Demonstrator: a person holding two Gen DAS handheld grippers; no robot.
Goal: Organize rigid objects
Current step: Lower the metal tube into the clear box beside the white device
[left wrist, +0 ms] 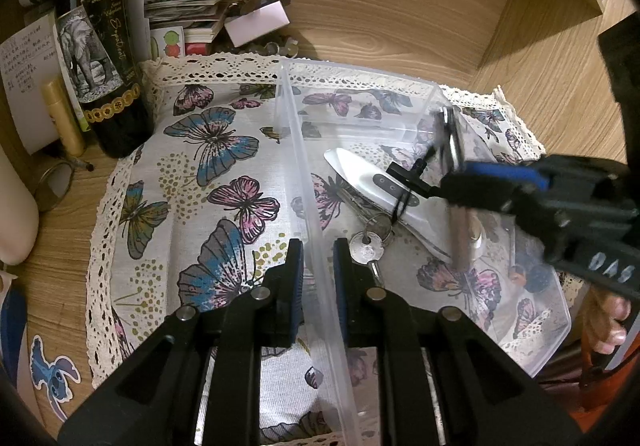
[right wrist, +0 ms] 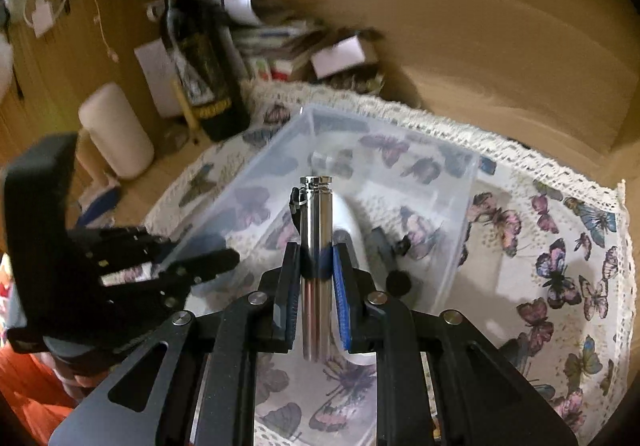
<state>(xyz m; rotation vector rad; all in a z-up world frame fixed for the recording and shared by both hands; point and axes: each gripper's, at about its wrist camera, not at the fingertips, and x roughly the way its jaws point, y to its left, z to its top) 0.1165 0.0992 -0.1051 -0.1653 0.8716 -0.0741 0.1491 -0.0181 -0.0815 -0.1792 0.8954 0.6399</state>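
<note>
Bin (left wrist: 360, 86) wall pinched in left claw (left wrist: 318, 270). Metal cylinder (right wrist: 316, 246) clamped in right claw (right wrist: 316, 274), poised above bin. Keys (left wrist: 366, 246) and white remote (left wrist: 360, 170) already inside. Remaining: release cylinder into bin.

Clear plastic bin (left wrist: 360, 82), butterfly-print cloth (left wrist: 224, 150), silver metal cylinder (right wrist: 316, 246)
</note>
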